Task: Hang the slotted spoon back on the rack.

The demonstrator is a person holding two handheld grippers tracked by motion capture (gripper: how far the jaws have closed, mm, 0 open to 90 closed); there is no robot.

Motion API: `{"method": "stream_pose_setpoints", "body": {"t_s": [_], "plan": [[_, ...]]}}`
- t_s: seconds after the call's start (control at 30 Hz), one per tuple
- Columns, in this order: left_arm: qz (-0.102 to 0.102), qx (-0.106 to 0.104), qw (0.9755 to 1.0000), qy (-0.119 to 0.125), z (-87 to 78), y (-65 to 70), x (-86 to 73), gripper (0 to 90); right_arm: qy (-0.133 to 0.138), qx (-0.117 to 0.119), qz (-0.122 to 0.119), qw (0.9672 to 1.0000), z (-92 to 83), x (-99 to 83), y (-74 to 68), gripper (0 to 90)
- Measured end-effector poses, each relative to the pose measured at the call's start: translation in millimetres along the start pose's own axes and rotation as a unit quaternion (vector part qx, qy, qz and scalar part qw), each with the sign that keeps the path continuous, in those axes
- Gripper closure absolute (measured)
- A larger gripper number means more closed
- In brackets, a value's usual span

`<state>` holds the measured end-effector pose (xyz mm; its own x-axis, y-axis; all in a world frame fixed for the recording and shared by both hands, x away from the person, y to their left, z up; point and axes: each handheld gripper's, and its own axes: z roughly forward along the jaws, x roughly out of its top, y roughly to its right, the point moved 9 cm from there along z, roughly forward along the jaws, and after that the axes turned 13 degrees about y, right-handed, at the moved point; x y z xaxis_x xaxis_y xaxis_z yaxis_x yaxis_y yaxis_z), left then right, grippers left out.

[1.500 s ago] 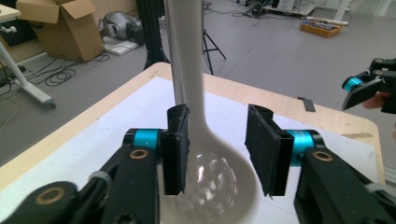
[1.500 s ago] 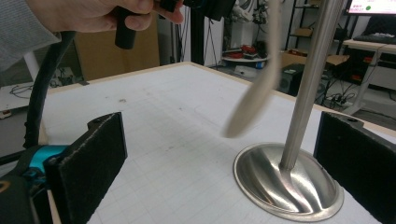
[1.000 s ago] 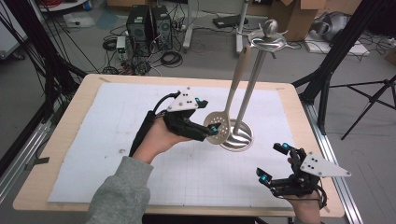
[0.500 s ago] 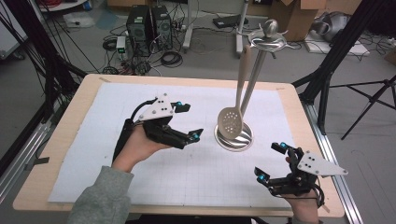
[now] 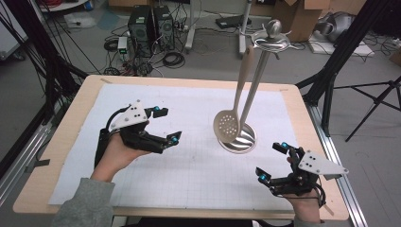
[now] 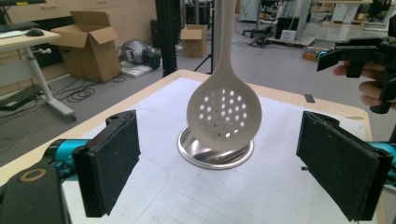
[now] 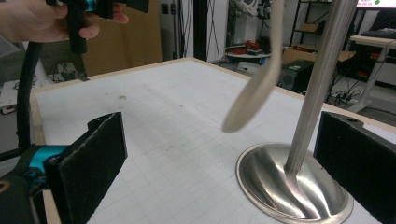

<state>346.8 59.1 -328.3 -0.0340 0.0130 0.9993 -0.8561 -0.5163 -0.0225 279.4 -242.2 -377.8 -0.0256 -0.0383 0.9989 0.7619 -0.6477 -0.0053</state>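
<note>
A cream slotted spoon (image 5: 229,124) hangs from the top of a steel utensil stand (image 5: 257,80), its perforated bowl (image 6: 224,112) just above the stand's round base (image 5: 239,141). My left gripper (image 5: 169,126) is open left of the spoon, clear of it, with nothing between its pads (image 6: 109,163). My right gripper (image 5: 272,161) is open near the table's front right, beside the base (image 7: 292,184), holding nothing. In the right gripper view the spoon (image 7: 257,81) looks blurred.
A white gridded mat (image 5: 142,179) covers the wooden table (image 5: 66,142). Black frame posts (image 5: 345,52) stand at the table's sides. Cables, computer towers and cardboard boxes lie on the floor beyond the far edge.
My left gripper has let go of the spoon and drawn back to the left, opening. The spoon now hangs free on the stand and swings. The right gripper has hardly moved.
</note>
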Motion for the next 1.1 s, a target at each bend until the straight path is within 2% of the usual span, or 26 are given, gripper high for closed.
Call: {"method": "stream_pose_setpoints", "body": {"t_s": [0.47, 1.1], "plan": [[-0.012, 0.034, 0.9994, 0.004, -45.6, -17.5, -11.3, 13.8, -0.009, -0.002, 0.001, 1.0, 1.3, -3.7, 0.9, 1.5], [-0.006, 0.06, 0.9982, 0.004, -85.8, -26.2, -22.2, 13.7, -0.013, 0.001, -0.002, 0.9999, 6.3, -5.8, 1.0, 1.5]]}}
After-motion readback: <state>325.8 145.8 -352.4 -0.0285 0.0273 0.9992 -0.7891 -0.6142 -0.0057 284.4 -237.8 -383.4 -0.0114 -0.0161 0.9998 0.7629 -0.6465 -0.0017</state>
